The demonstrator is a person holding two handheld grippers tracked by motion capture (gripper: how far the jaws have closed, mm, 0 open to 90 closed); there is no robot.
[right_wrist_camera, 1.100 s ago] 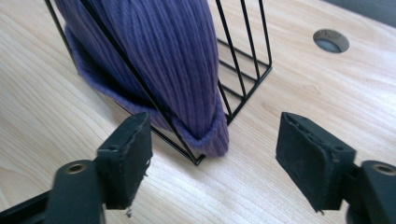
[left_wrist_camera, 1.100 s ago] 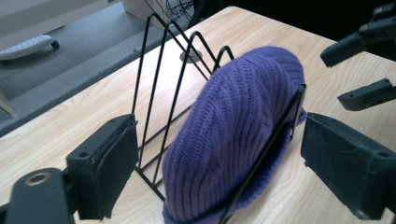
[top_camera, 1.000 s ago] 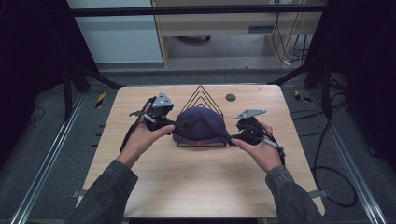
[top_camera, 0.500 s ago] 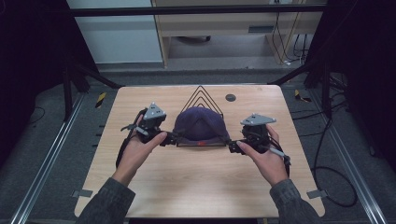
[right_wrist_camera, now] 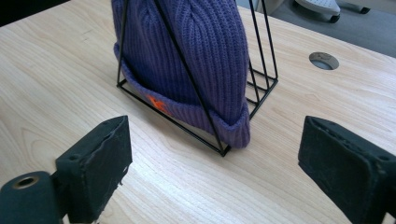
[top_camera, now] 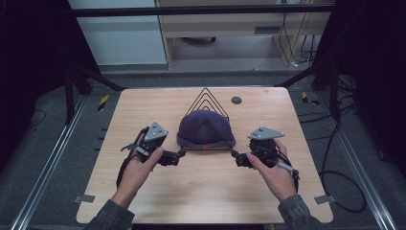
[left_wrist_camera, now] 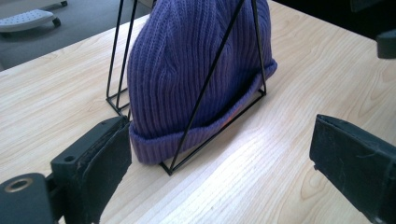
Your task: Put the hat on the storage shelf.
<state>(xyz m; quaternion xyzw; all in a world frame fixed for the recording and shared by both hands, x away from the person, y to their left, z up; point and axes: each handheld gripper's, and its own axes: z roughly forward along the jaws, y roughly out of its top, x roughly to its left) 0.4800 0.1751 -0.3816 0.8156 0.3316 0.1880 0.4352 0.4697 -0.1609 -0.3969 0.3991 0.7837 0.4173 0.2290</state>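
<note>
Beanie (top_camera: 206,128), purple ribbed knit, sat at the middle of the wooden table (top_camera: 201,201), slotted among the black wire triangles of a rack (top_camera: 207,98) that stood upright on the tabletop. Nearest the camera in the high view, two forearms in dark sleeves came in from the bottom edge, each hand wrapped around a gripper. Left hand (top_camera: 136,167) held the left gripper (top_camera: 181,154) just beside the beanie's left lower edge; right hand (top_camera: 273,170) held the right gripper (top_camera: 234,154) just beside its right lower edge. Both grippers carried a grey three-cornered plate on top. In the left gripper view the two black jaws stood wide apart with nothing between them, the left pad (left_wrist_camera: 109,161) close to the folded cuff (left_wrist_camera: 154,144) but whether it touched could not be told. In the right gripper view the jaws were likewise spread wide and empty, the hat and rack lying a little beyond them, apart from both pads. A small orange mark (right_wrist_camera: 156,102) showed on the cuff. Beyond the rack, a round dark grommet (top_camera: 236,100) was set into the tabletop near the far edge. Past the table lay grey floor with cables at the right.
</note>
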